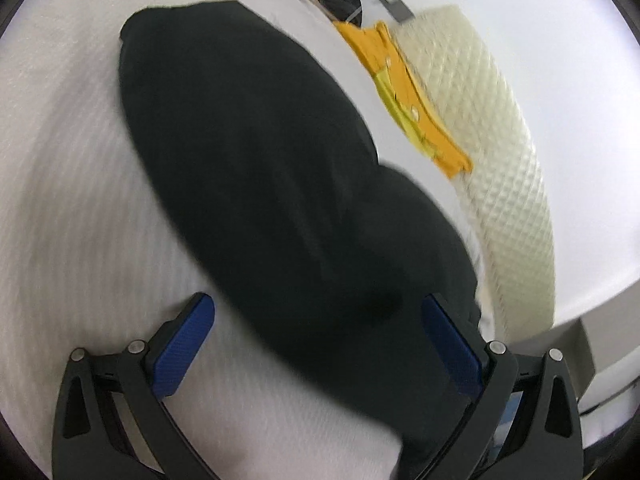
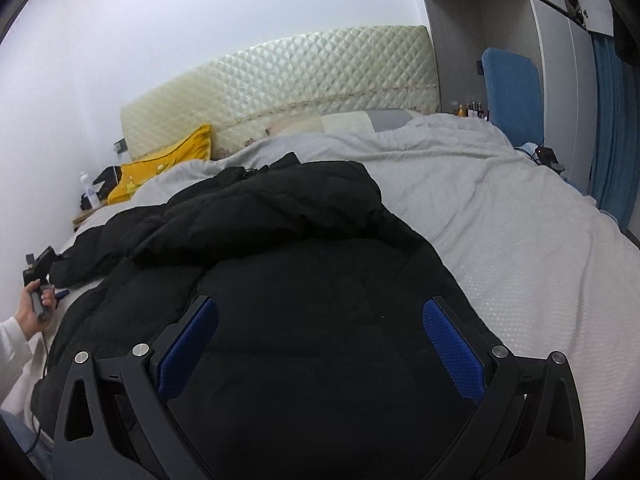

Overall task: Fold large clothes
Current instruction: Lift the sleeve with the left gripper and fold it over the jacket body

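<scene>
A large black padded jacket [image 2: 304, 280] lies spread on a bed with a light grey cover [image 2: 500, 216]. One sleeve reaches out to the left. My right gripper [image 2: 320, 320] is open and empty, hovering over the jacket's body. In the left wrist view the same jacket [image 1: 256, 152] lies on the white cover [image 1: 72, 208]. My left gripper [image 1: 316, 316] is open and empty just above the jacket's near end. The left gripper also shows in the right wrist view [image 2: 48, 292], held in a hand by the sleeve end. The left wrist view is blurred.
A cream quilted headboard [image 2: 288, 92] stands at the back of the bed. A yellow pillow [image 2: 168, 164] lies by it at the left. A blue padded chair [image 2: 512, 92] and blue curtain [image 2: 612, 128] stand at the right. A bottle [image 2: 90, 192] stands on a bedside table.
</scene>
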